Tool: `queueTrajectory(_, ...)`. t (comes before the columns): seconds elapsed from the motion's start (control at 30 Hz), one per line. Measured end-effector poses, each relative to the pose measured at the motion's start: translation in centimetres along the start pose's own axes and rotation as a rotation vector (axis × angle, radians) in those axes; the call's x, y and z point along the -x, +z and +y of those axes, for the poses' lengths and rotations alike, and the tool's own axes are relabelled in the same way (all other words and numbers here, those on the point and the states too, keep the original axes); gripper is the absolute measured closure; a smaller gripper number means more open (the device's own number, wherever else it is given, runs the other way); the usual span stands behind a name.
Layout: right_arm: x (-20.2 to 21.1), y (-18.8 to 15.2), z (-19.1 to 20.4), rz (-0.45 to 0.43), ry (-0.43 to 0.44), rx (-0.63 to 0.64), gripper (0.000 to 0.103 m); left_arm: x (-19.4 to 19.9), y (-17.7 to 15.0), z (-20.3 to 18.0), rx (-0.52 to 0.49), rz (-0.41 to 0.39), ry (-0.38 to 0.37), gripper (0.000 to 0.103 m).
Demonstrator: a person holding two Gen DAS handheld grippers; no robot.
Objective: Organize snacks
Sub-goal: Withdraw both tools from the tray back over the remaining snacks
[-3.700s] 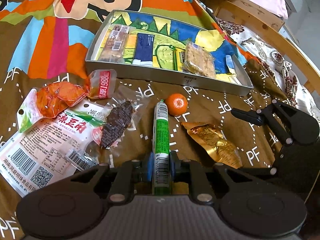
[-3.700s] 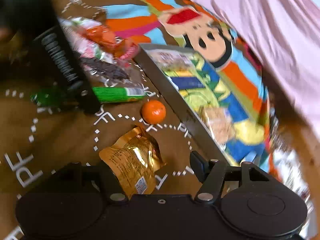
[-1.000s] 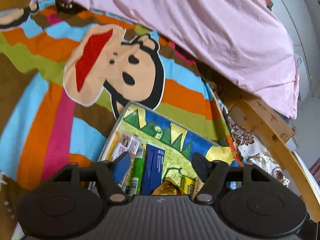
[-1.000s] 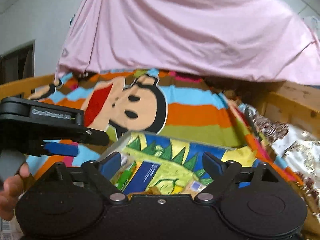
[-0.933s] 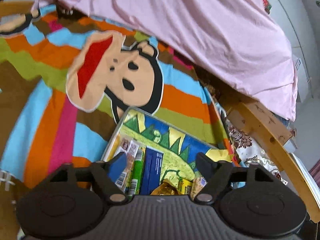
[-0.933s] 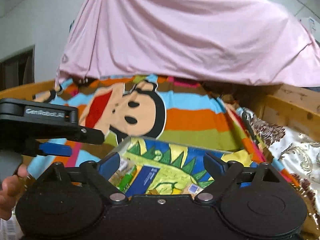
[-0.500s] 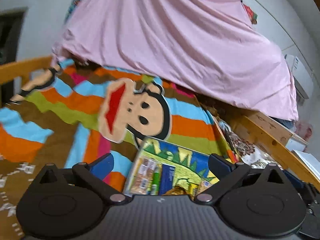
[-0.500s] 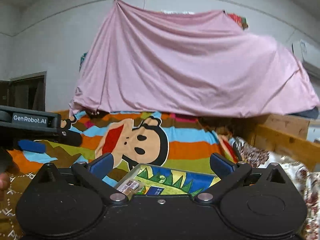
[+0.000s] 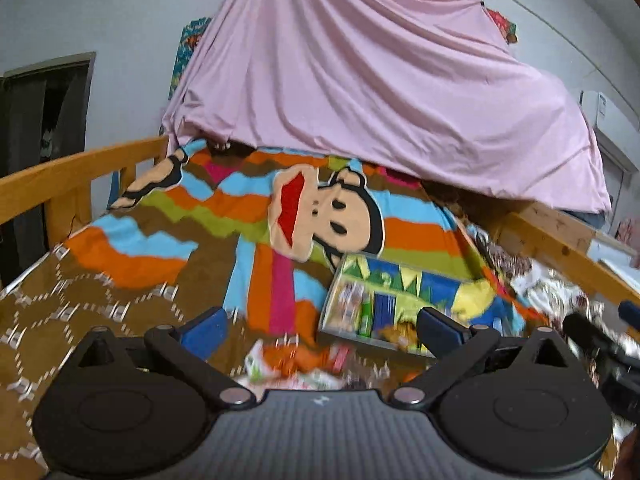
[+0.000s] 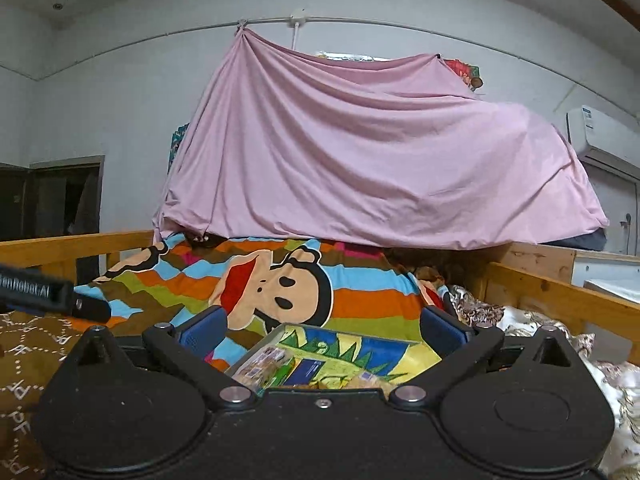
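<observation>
A shallow metal-rimmed tray (image 9: 436, 278) with a colourful picture bottom lies on the striped bedspread. It holds several snack packs, among them a green tube (image 9: 365, 314) and a blue pack (image 9: 383, 312). The tray also shows in the right wrist view (image 10: 360, 346). Loose snack bags (image 9: 288, 364) lie blurred in front of the tray. My left gripper (image 9: 320, 328) is open and empty, raised above the bed. My right gripper (image 10: 322, 330) is open and empty, also raised behind the tray.
A monkey-print bedspread (image 9: 320, 216) covers the bed. Wooden rails (image 9: 60, 184) run along the left and right (image 10: 560, 292). A pink sheet (image 10: 380, 152) hangs at the back. The other gripper shows at far right (image 9: 600, 344) and far left (image 10: 48, 294).
Both grippers have pulled back and up from the tray and tilted toward the room. Their jaws have opened wider. The green tube and gold pack now lie in the tray.
</observation>
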State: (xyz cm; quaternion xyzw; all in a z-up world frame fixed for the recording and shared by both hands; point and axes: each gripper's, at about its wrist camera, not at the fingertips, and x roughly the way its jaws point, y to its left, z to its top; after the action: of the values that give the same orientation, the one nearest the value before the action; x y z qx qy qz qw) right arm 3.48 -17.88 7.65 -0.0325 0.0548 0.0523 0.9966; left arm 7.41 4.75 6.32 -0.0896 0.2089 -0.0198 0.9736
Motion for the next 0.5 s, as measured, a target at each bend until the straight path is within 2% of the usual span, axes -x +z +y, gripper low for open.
queueTrajectory(0.3, 3.5, -1.4, 0.8, 0.083, 0.031, -0.002, 0.001, 3.0, -3.5, 0.7, -0.056, 0.074, 0.028, 0.001)
queueTrajectory(0.5, 3.2, -2.5, 1.9, 0.161, 0.063, 0.002, 0.001, 2.6, -5.2, 0.8, -0.120, 0.145, 0.037, 0.001)
